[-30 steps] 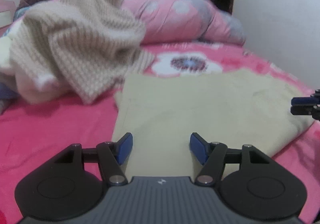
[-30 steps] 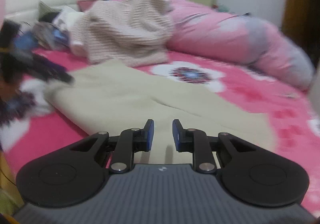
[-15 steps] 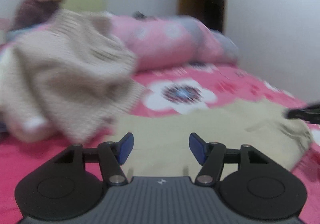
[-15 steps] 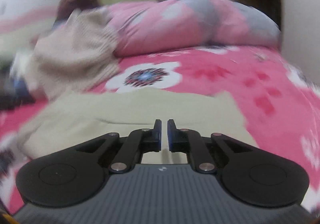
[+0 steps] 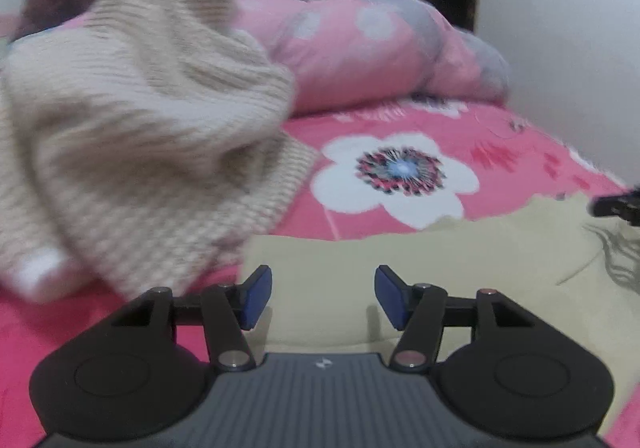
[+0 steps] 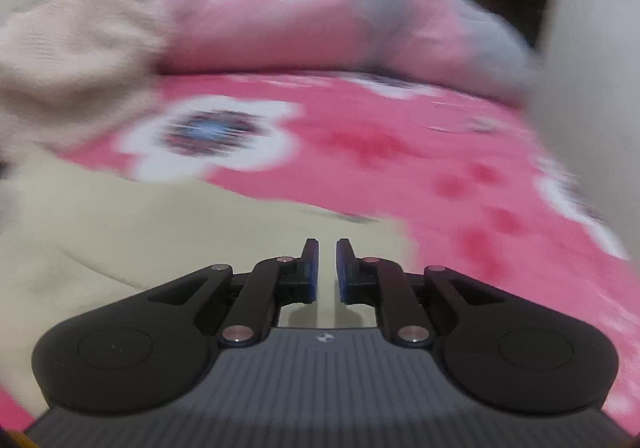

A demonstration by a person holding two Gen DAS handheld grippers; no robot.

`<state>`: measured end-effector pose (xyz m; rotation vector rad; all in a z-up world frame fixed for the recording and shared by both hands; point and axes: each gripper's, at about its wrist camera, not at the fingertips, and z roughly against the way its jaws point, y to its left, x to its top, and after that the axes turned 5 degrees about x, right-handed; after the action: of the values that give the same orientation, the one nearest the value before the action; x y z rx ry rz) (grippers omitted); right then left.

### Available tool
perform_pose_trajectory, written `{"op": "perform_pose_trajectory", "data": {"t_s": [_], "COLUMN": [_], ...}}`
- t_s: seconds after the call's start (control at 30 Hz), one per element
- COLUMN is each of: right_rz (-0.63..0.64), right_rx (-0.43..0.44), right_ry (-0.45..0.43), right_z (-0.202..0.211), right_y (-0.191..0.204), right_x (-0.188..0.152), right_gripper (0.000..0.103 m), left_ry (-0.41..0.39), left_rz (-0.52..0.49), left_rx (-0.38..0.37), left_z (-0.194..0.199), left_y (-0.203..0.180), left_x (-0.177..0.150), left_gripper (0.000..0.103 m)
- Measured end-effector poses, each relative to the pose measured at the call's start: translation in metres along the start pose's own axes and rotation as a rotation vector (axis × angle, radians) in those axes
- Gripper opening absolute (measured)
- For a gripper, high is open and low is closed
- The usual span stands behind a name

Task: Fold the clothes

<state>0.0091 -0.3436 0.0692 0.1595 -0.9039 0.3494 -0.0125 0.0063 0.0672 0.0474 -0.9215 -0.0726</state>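
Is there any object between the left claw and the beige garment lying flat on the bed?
Nothing visible. The left claw hangs open directly over the near part of the beige garment. The knitted sweater lies heaped off to the left on the pink bedspread, beside the garment's edge.

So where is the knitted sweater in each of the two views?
Left wrist: the sweater fills the left half, heaped on the bed, beyond and left of the left gripper.
Right wrist: the sweater lies blurred at the upper left edge.
Shared landmark: the white flower on the pink sheet, just right of the sweater in both views.
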Motion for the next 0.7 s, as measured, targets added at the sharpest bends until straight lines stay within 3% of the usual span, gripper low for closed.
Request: {"op": "perform_pose_trajectory", "data": {"t_s": [0.07,0.17,0.2,0.27,0.33,0.4,0.5,0.63,0.7], "right_rz": [0.003,-0.098,-0.150,-0.177,-0.188,-0.151,-0.020,0.023,0.036], "right_rx": [0.064,-0.058,-0.124,-0.282,-0.294,-0.197,-0.053,0.020,0.040], "right_ry": [0.073,0.124,0.117,0.116,0.072,-0.013,-0.062,0.015,0.062], "right_z": [-0.027,-0.044,-0.038,-0.025,0.000,0.026,0.048,0.044,0.039], "right_y": [0.001,-0.041,-0.058,-0.080,-0.077,-0.050,0.014,0.060,0.080], "right_x": [0.002,0.001,0.001,-0.002,-0.003,0.000,-0.005,-0.033,-0.048], "right_gripper": [0.009,0.010,0.010,0.015,0.015,0.015,0.017,0.018,0.025], "left_ry": [0.055,0.103,0.107,0.095,0.054,-0.046,-0.117,-0.106,-0.038], "left_rz": [-0.017,0.109,0.160,0.165,0.145,0.108,0.029,-0.105,-0.134], "left_rx": [0.072,0.150,0.174,0.239,0.304,0.246,0.117,-0.020,-0.036], "left_z": [-0.023,-0.039,-0.038,-0.028,-0.015,0.013,0.047,0.071,0.059], "left_y": [0.004,0.041,0.055,0.062,0.059,0.039,0.001,-0.054,-0.073], "left_x": [-0.006,-0.012,-0.012,-0.007,0.000,0.008,0.012,-0.010,-0.030], "left_gripper": [0.060,0.068,0.064,0.056,0.054,0.057,0.060,0.065,0.067]}}
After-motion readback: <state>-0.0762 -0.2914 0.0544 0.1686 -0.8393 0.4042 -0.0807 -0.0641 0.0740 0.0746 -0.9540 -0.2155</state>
